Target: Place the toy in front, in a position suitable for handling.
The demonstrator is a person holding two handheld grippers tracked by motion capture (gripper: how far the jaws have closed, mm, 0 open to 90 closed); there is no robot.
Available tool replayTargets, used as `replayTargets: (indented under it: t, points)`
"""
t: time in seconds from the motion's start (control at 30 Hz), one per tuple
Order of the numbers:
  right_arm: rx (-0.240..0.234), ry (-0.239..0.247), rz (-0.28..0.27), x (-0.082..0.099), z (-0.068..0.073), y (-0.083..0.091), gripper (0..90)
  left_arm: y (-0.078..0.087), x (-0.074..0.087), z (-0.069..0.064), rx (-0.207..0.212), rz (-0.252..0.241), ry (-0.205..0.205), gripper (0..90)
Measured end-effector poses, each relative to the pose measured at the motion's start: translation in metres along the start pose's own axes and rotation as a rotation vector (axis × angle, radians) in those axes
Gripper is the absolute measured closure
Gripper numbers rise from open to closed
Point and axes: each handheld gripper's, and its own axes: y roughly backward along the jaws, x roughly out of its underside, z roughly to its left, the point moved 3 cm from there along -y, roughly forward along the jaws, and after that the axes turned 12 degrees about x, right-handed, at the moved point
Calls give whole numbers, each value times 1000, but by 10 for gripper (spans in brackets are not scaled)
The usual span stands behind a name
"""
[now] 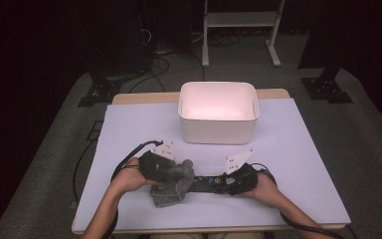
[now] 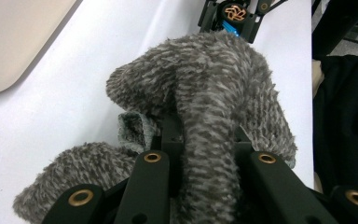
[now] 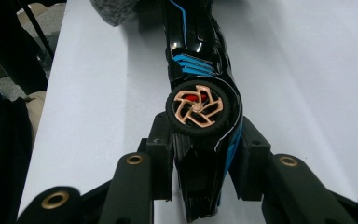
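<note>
Both forearms reach in low over the near edge, the left gripper (image 1: 176,172) clamped tight, the right gripper (image 1: 225,181) clamped, jaws facing each other.

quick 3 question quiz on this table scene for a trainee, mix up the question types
1. True or false: the left gripper is shut on the grey fuzzy cloth.
2. What does the right gripper hold? A) black and blue toy car B) spoon C) cup
3. Where does the white bin stand relative to both grippers in the high view?

Key
1. True.
2. A, its jaws clamp the car's end near a copper-spoked wheel.
3. Beyond them, toward the table's far edge, untouched.
</note>
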Motion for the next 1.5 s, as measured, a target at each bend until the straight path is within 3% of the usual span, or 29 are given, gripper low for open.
replayTargets:
  t: [0.17,0.3,0.6,0.7,0.93,1.13,1.3,1.5]
  points:
    - [0,-7,-2,0,0,0,636,-14,-19,-4,31,15,-35,760]
    - [8,-2,-2,0,1,-1,634,-39,-45,-7,73,53,-101,760]
    - [2,-14,-7,-1,1,-1,631,-65,-74,-6,125,55,-143,760]
    - [6,-7,-9,-1,1,-1,631,-69,-76,-6,130,63,-151,760]
    - [7,-5,-5,-1,0,-2,632,-52,-62,-4,108,56,-127,759]
    - [7,-1,2,-1,0,-2,633,-27,-34,-2,62,41,-76,759]
    - [5,4,12,0,1,-4,634,-7,-8,-1,29,2,-26,757]
    - [4,1,17,-1,2,-4,634,10,17,1,-10,-16,23,757]
